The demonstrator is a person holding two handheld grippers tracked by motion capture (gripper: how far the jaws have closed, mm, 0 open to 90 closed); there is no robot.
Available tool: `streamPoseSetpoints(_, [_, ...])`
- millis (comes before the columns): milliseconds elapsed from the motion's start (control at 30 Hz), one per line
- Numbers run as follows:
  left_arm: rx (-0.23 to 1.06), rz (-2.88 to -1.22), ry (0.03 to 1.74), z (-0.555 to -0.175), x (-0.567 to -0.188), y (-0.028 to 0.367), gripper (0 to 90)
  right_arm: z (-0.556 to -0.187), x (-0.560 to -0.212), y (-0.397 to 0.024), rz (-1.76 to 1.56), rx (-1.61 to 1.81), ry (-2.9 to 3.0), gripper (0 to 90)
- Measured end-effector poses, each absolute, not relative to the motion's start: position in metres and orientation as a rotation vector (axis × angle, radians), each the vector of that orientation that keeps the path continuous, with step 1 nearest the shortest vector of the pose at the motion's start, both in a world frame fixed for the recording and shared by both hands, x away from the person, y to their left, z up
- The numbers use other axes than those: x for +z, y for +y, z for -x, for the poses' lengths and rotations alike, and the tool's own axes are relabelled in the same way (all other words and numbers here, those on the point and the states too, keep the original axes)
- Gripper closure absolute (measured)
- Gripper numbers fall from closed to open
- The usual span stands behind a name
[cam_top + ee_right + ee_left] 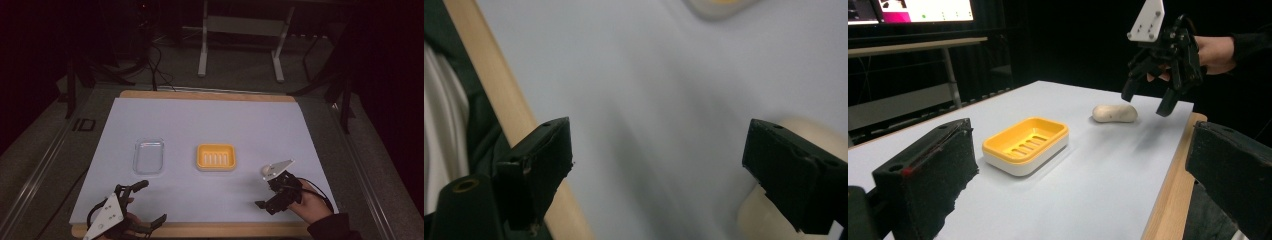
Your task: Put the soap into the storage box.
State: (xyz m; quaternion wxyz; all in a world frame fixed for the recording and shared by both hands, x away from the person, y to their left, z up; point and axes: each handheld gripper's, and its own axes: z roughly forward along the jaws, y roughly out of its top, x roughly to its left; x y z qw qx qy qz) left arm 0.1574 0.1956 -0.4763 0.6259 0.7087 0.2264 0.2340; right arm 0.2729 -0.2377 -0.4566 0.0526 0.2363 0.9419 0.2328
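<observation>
A cream bar of soap (pixel 1114 113) lies on the white sheet, right of a yellow soap dish (pixel 215 157) with a slotted floor and a white base. My right gripper (pixel 1147 100) hangs open just above and beside the soap, with nothing between its jaws. In the right gripper view (pixel 656 165) the soap (pixel 769 215) sits partly behind the right jaw, and the dish rim (pixel 719 5) is at the top edge. My left gripper (pixel 150 202) is held open near the table's front left edge, aimed toward the dish (pixel 1025 145).
A clear plastic tray (pixel 149 156) lies left of the dish. The wooden table edge (pixel 200 229) runs along the front. Beyond the table's far side stand a metal frame (pixel 240 45) and cables on the floor.
</observation>
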Motion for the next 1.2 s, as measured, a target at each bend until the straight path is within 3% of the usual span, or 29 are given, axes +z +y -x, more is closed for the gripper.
streamPoseSetpoints(433, [0.532,-1.623,0.521,-0.158,-0.476,0.195,0.1,-0.276,-0.461,-0.239,-0.768,0.48,2.945,12.8])
streamPoseSetpoints(1200, [0.528,-1.639,0.517,-0.159,-0.477,0.194,0.1,-0.295,-0.471,-0.273,-1.173,0.002,2.978,11.8])
